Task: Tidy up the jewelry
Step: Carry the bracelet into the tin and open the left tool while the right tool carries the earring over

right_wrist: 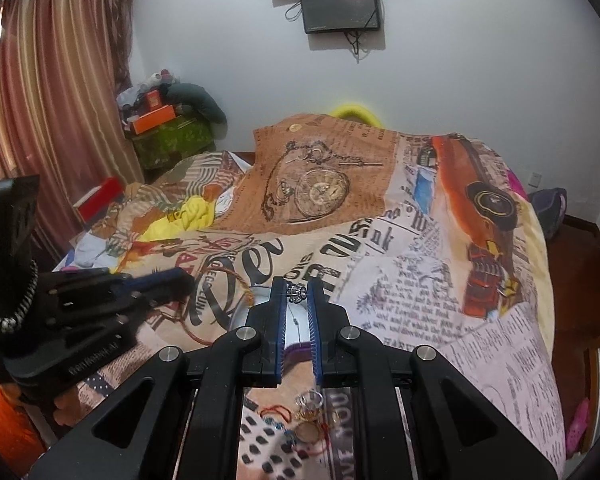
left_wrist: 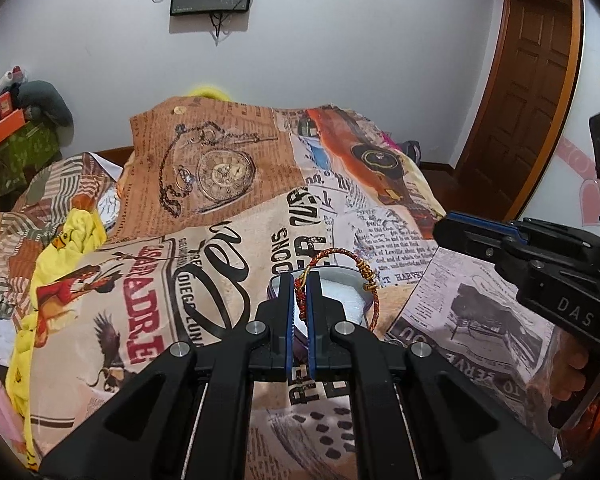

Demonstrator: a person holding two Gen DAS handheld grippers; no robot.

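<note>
Left tool point(left_wrist: 300, 280) pinches a red-gold bracelet point(left_wrist: 340, 266); right tool point(right_wrist: 298, 292) pinches a small silver ring point(right_wrist: 297, 293).

Bracelet point(left_wrist: 342, 276) – braided cord w/ metal beads; bedspread point(left_wrist: 228, 184) – matt printed cloth.

Left gripper point(left_wrist: 300, 286): tilted down, jaws clamped on a bracelet point(left_wrist: 340, 268).
Right gripper point(right_wrist: 298, 294): tilted down, jaws nearly together, pinching a ring point(right_wrist: 297, 293).
Hand point(left_wrist: 576, 376): fingers wrapped on the right gripper's handle.
</note>
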